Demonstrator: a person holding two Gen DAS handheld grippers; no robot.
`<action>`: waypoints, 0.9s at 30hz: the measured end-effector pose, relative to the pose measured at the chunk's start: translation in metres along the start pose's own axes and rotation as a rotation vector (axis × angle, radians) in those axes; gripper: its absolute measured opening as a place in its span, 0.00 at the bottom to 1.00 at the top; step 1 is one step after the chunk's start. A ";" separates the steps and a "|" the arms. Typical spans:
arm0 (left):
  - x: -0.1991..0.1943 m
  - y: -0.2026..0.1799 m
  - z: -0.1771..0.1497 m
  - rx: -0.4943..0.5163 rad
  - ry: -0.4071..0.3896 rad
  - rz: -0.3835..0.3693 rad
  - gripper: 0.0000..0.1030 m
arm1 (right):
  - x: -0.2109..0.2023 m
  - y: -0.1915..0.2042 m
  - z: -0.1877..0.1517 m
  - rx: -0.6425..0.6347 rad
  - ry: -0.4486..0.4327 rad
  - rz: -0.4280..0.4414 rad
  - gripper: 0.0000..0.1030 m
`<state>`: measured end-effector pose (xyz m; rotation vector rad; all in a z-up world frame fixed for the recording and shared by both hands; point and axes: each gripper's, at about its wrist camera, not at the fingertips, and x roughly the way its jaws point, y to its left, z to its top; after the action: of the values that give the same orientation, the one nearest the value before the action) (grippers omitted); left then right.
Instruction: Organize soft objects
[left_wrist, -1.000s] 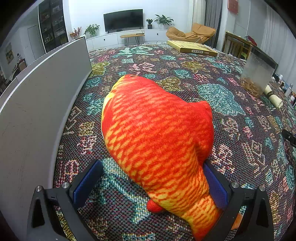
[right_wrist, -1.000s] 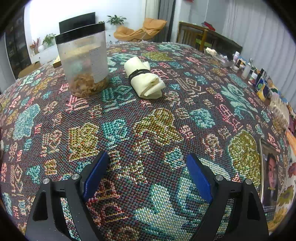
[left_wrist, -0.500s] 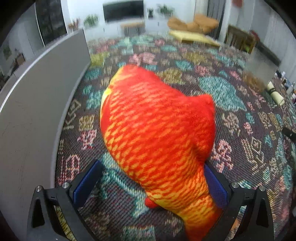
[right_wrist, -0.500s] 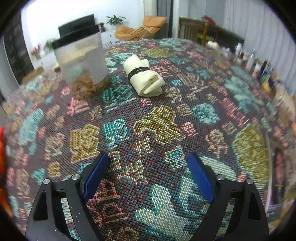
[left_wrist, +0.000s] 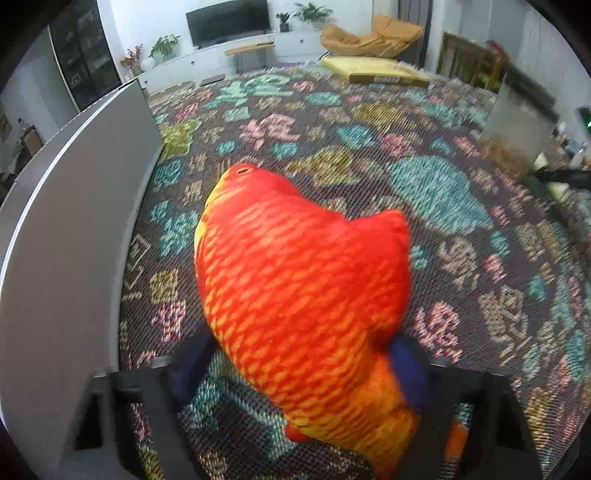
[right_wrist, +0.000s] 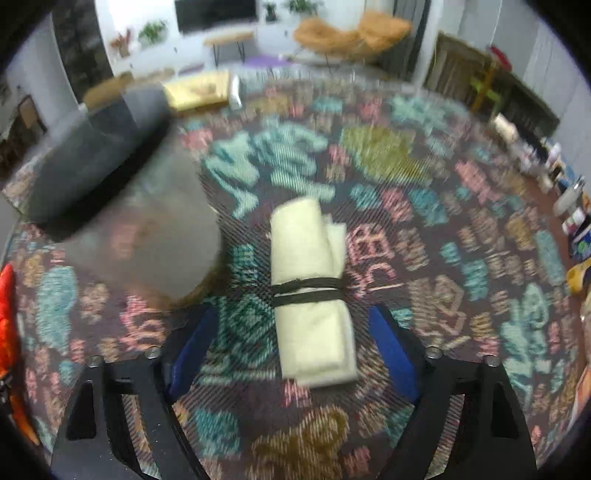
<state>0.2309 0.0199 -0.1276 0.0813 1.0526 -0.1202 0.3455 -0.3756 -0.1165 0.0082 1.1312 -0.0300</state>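
White walls, television, tan lounge chair, seemingly curtains.

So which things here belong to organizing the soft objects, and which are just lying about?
Job: plush fish; rolled cream cloth.
Lying about: lidded clear canister; flat yellow box; grey panel; bottles.

Plush fish fuzzy cloth, tablecloth coarse woven, roll soft matt fabric
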 end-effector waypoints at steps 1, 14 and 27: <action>-0.003 0.002 0.001 -0.006 -0.012 -0.010 0.50 | -0.002 -0.005 0.001 0.037 -0.018 0.016 0.38; -0.159 0.057 0.008 -0.163 -0.313 -0.266 0.45 | -0.209 0.105 0.022 -0.077 -0.345 0.176 0.38; -0.210 0.246 -0.098 -0.344 -0.204 0.216 0.76 | -0.254 0.451 -0.080 -0.430 -0.198 0.729 0.51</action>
<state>0.0775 0.2880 0.0087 -0.1262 0.8419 0.2443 0.1783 0.0823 0.0751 0.0331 0.8647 0.8434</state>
